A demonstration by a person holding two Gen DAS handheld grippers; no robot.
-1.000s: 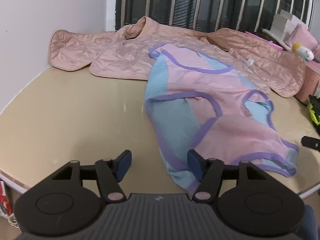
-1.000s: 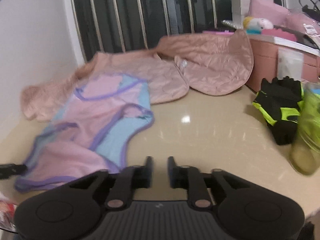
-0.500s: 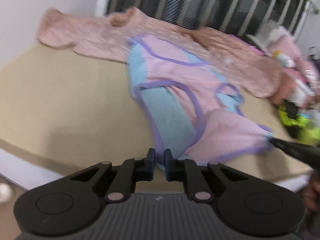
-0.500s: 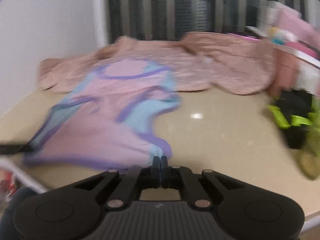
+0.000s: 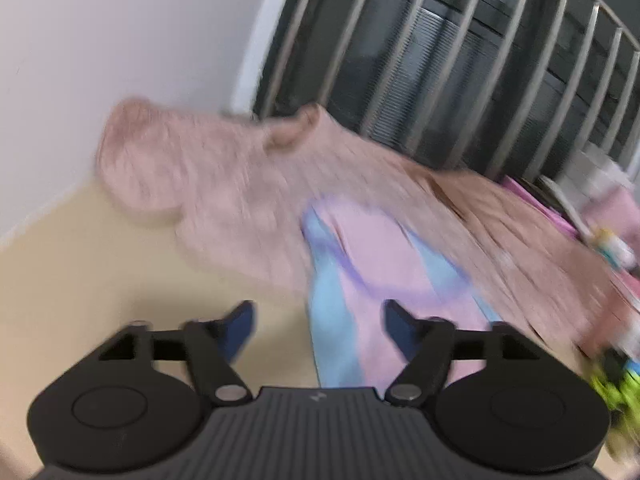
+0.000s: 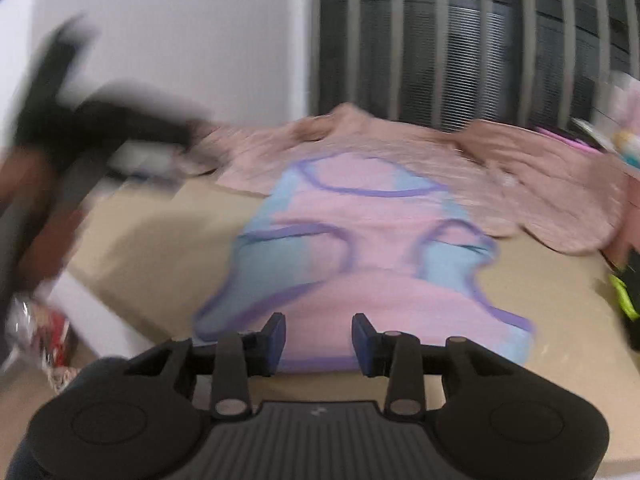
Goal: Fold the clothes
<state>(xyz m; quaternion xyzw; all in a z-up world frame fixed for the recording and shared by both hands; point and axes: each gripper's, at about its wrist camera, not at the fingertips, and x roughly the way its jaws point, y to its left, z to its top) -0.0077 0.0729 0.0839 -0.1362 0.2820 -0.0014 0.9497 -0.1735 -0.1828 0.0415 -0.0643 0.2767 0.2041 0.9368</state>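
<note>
Both tongs reopening since pinch | garment (image 6: 360, 264) apparently ahead, unheld

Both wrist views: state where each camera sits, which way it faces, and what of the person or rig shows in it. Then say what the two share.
Left wrist: on the left gripper, jaws opening with nothing pinched, looking along the table at the pink and blue garment.
Right wrist: on the right gripper, jaws opening, facing the garment's near hem; a blurred dark gripper in a hand shows at left.
Shared: the garment, the quilted pink jacket, the barred window.
</note>
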